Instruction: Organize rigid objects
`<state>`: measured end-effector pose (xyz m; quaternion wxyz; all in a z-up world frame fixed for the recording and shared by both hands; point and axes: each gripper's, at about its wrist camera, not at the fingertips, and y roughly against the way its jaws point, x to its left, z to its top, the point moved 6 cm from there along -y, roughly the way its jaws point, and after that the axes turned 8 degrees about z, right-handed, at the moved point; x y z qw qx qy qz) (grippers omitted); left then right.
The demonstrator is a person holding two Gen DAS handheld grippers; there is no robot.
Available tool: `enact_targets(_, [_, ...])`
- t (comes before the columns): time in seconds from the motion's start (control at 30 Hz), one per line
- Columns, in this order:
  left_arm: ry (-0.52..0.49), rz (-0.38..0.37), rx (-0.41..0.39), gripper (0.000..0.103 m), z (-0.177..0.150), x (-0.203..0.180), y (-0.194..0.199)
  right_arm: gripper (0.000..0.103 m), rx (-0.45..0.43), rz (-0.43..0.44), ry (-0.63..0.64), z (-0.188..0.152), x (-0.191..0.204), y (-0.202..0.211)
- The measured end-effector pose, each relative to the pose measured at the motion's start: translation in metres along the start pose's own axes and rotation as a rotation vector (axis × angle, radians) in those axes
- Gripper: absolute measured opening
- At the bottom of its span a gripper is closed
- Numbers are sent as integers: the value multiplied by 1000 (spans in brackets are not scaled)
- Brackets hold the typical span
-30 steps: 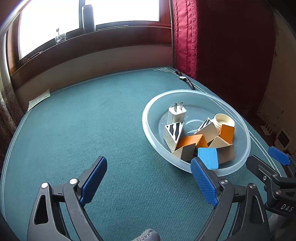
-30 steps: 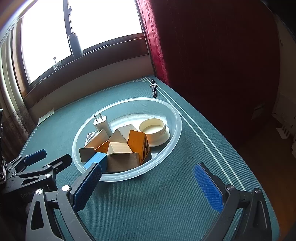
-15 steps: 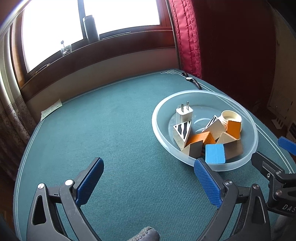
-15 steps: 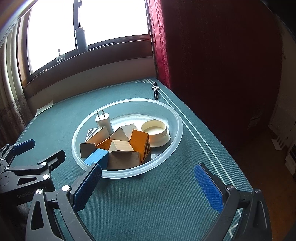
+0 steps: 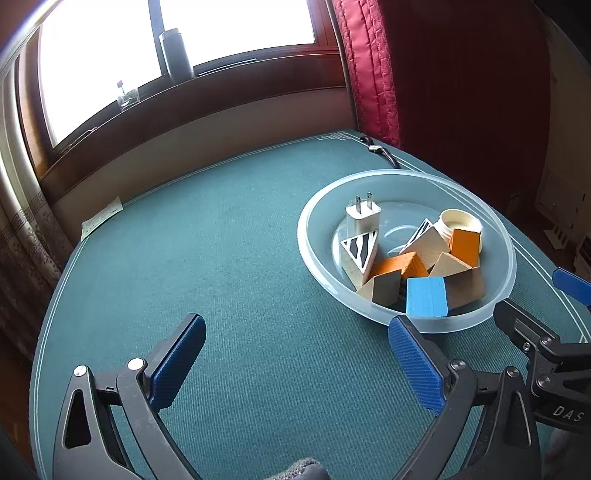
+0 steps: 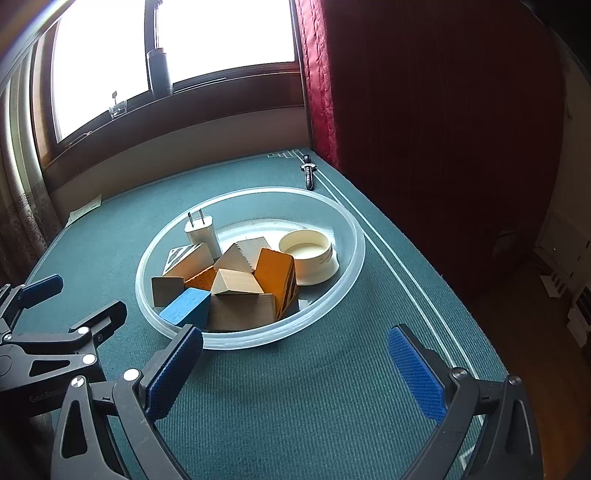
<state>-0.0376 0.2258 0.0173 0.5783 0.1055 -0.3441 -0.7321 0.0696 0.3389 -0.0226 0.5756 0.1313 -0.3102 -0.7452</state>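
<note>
Green felt tabletop. My left tool hangs wide open over bare felt, gripping nothing. Clear bowl right of it holds the wooden blocks, charger and cream jar. My right tool gapes empty just short of the bowl.

wristwatch at green table corner; red curtain; paper slip

- A bright window glares white behind a dark wooden sill.
- A red curtain hangs at its right.
- A patterned beige drape hangs at left.
- The worktop is green-carpeted, edged with white lines.
- Wooden floor lies at right.
</note>
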Motion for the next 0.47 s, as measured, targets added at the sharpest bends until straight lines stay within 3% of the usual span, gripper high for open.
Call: enact_targets(0.47, [18, -17, 19, 100, -4, 3, -4, 102, 11, 5, -2, -2, -1, -3])
